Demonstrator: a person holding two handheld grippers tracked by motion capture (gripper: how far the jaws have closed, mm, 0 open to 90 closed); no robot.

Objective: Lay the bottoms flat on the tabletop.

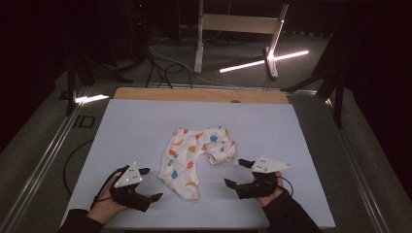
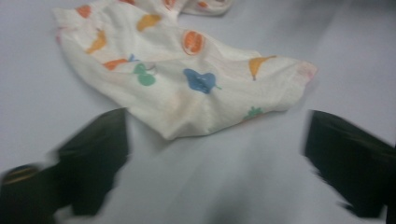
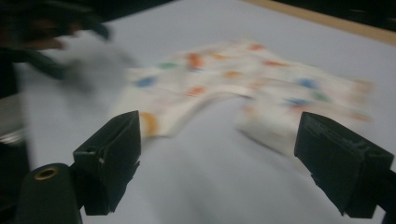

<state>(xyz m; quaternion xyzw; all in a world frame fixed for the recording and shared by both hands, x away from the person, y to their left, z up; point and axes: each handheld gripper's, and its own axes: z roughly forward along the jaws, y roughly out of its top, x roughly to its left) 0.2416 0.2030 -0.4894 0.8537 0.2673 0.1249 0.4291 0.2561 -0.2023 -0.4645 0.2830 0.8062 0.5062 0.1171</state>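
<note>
A small pair of white trousers (image 1: 197,155) printed with orange, blue and green fruit lies crumpled on the pale table cover (image 1: 136,126), near the middle. My left gripper (image 1: 151,184) sits low at the front left, just left of the garment's near leg. Its jaws are open and nothing is between them. The left gripper view has that leg end (image 2: 187,74) just beyond the open left gripper (image 2: 215,154). My right gripper (image 1: 234,173) rests at the front right, open and apart from the cloth. In the right gripper view the blurred trousers (image 3: 224,79) lie ahead of the open right gripper (image 3: 217,154).
A wooden strip (image 1: 199,94) runs along the table's far edge. Metal rails (image 1: 46,160) flank the table on both sides. Beyond it stand a light frame (image 1: 238,29), floor cables (image 1: 165,68) and bright light bars (image 1: 262,60). The other hand (image 3: 46,42) shows blurred at upper left in the right gripper view.
</note>
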